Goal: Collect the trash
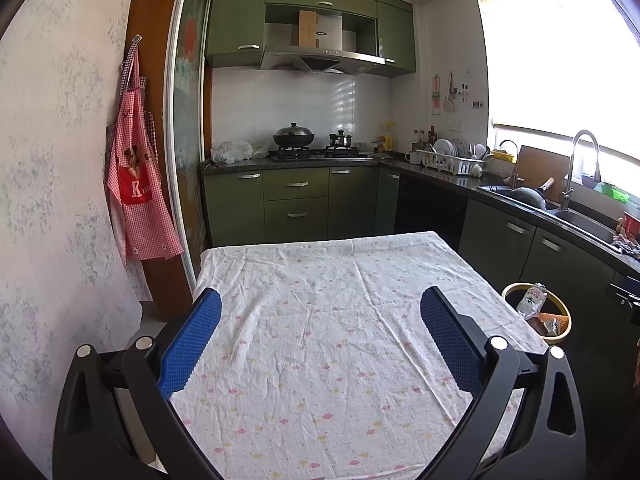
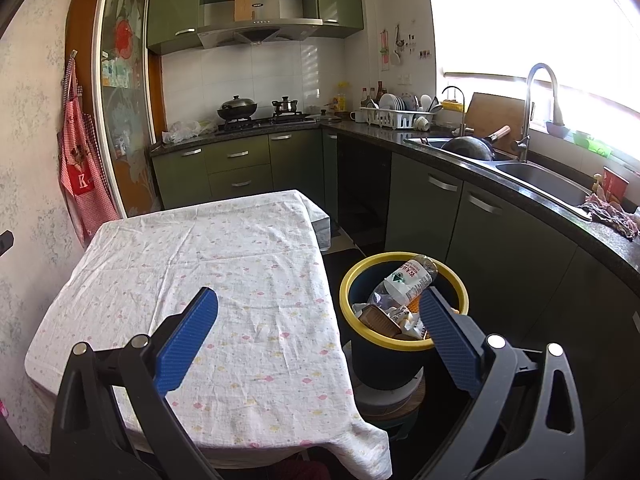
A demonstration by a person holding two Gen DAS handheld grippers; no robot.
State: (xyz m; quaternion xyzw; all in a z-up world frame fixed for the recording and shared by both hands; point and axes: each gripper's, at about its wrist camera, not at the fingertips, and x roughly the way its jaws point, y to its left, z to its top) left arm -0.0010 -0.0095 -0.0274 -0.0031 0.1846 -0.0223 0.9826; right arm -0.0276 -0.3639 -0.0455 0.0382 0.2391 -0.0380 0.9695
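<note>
My left claw (image 1: 320, 330) is spread wide and holds nothing, hanging over the tabletop (image 1: 320, 360) and its flowered cloth. My right claw (image 2: 318, 326) is just as wide and empty, one finger over the cloth edge, the other in front of the bin (image 2: 404, 344). The yellow-rimmed bin sits just beside the tabletop, on what looks like a low stool. Inside lie a plastic bottle (image 2: 408, 278) tilted against the rim, and crumpled wrappers (image 2: 404, 320).
</note>
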